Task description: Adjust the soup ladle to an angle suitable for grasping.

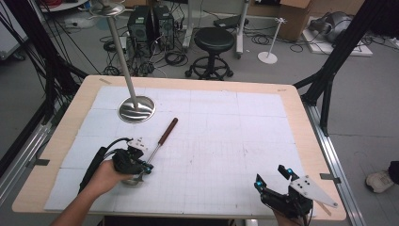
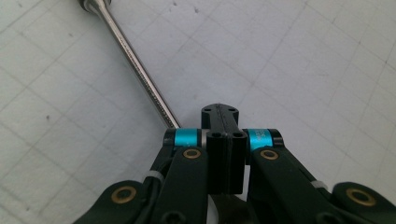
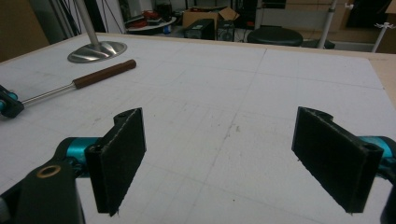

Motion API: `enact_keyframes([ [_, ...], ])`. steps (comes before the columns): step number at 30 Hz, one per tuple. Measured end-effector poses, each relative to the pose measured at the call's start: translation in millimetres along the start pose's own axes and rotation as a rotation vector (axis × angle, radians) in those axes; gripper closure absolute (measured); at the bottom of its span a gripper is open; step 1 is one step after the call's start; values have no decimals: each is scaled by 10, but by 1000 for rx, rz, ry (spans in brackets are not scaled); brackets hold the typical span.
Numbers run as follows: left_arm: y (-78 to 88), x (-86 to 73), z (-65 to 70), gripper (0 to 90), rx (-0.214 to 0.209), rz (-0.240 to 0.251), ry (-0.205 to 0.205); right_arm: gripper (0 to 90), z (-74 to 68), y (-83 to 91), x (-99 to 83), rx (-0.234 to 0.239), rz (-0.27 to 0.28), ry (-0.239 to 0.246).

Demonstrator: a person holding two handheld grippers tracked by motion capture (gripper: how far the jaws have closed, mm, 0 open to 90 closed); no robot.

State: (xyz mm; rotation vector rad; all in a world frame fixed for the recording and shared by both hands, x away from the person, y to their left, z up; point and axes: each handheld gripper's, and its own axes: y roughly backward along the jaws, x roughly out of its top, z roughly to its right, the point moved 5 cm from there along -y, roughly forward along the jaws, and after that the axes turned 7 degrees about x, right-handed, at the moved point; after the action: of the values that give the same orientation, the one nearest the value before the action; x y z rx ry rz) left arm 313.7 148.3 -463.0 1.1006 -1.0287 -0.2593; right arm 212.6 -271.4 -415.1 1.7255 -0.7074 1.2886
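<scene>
My left gripper (image 1: 141, 162) sits near the bench's (image 1: 301, 141) front left, its jaws pressed together. From the high view they appear to clamp the steel shaft of the tool (image 1: 162, 136), though the left gripper view shows that shaft (image 2: 135, 65) running just beside the closed jaws, so I cannot tell if it is truly pinched. The tool's brown handle (image 3: 105, 73) points toward the round stand base (image 1: 136, 109). My right gripper (image 1: 273, 181) hovers at the front right, jaws wide apart, holding nothing.
</scene>
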Motion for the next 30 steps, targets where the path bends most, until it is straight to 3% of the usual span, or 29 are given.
enact_keyframes([
  [4,69,-33,-31,896,-21,13,11,162,-1,-1,-1,1,0,4],
  [9,94,-41,-41,896,-13,13,20,162,-8,-5,1,1,-3,8],
  [14,38,-26,16,896,-15,-1,-7,162,-30,-23,5,7,-3,9],
  [21,12,-28,19,897,-32,-35,20,162,-27,-21,-1,5,-8,2],
  [30,49,-43,-81,896,19,-55,48,162,-17,-14,2,3,-2,6],
])
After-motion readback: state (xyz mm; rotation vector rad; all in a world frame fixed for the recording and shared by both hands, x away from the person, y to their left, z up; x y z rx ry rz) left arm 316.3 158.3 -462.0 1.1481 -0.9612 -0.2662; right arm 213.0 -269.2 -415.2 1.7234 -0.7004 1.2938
